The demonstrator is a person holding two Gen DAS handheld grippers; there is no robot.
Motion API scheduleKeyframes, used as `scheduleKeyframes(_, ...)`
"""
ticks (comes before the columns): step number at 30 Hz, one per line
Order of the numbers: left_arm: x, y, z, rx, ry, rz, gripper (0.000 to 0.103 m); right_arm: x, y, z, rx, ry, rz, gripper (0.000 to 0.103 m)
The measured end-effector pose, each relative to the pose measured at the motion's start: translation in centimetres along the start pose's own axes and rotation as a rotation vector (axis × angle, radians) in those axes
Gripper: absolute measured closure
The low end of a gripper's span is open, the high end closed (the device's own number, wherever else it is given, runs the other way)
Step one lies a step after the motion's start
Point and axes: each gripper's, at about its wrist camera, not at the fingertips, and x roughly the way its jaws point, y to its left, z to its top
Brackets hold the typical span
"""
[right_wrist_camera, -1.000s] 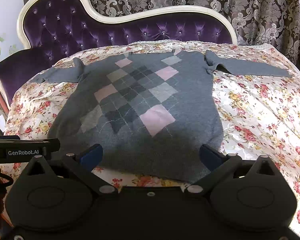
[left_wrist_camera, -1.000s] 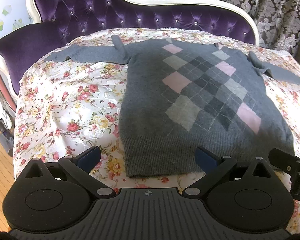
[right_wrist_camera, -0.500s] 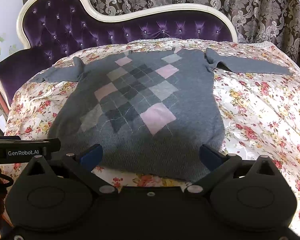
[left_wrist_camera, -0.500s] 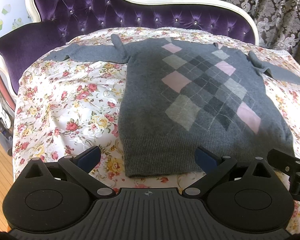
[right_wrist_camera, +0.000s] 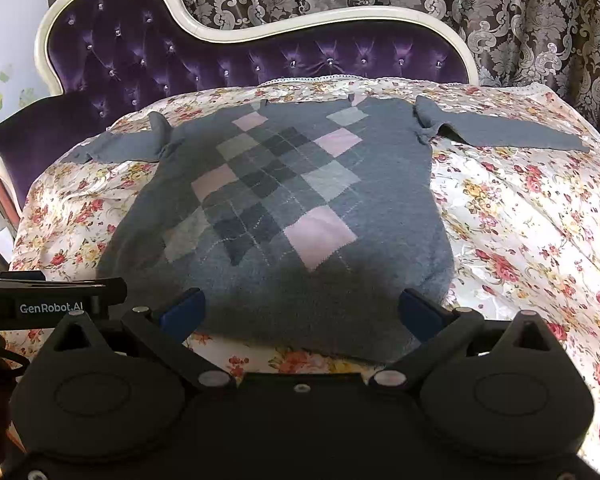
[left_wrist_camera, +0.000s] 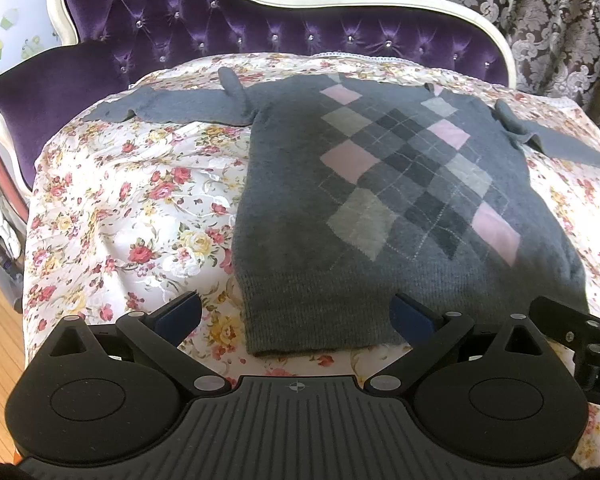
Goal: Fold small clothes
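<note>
Sweater lies flat, front up, on the floral bedspread, sleeves spread out sideways, nothing folded yet. Long axis runs straight away from the fingers: ribbed hem nearest, neckline at the far end by the purple headboard.

Left gripper: fingers spread wide, holding nothing. Hem's left corner sits between the two fingers, just ahead of them; left finger is over bare bedspread, right finger over the knit. Can't tell from this view if the tips touch fabric.

Right gripper: fingers also wide apart, empty. Hem's right corner lies just inside its right finger; left finger is over the hem mid-span. Contact height unclear here too.

Key relation: each gripper is lined up on its own hem corner, both at the near end of the garment, so neither is clearly closer. Left sleeve and right sleeve are well apart from the fingers, at the far end, one out to each side.

My read: task is at the start. Either pinch the two hem corners and carry them toward the neckline, or reach past the body to bring the sleeves in first. Risk on the hem route: sleeves stay splayed and stick out of the fold.
</note>
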Motion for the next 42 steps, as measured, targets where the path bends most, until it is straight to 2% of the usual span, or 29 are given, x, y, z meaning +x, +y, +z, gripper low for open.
scheduleKeyframes(12,0.0,0.0,0.2,-0.001,-0.001,-0.006,0.001,0.5,0.0,0.5,-0.001,0.008,0.003,0.001)
scheduleKeyframes(19,1.2,-0.2,2.0,0.016,-0.022,-0.036,0.001,1.4,-0.8,1.3,0.029,0.025,0.019,0.001)
scheduleKeyframes(25,2.9,-1.5,4.1,0.069,-0.049,-0.052,0.001,2.3,-2.7,2.4,0.081,0.027,0.04,0.001)
scheduleKeyframes(30,4.5,-1.9,6.0,0.052,-0.086,-0.127,0.001,3.7,-6.2,4.2,0.156,0.02,0.085,0.001)
scheduleKeyframes(33,5.7,-2.1,7.2,0.036,-0.117,-0.158,0.001,4.5,-8.7,5.6,0.168,-0.003,0.058,0.001)
scheduleKeyframes(39,8.1,-3.4,8.7,0.086,-0.165,-0.09,0.001,7.2,-15.3,9.0,0.188,-0.035,-0.053,0.001)
scheduleKeyframes(42,9.5,-3.7,9.3,0.086,-0.168,-0.09,0.001,8.8,-18.8,10.4,0.226,-0.039,-0.082,0.001)
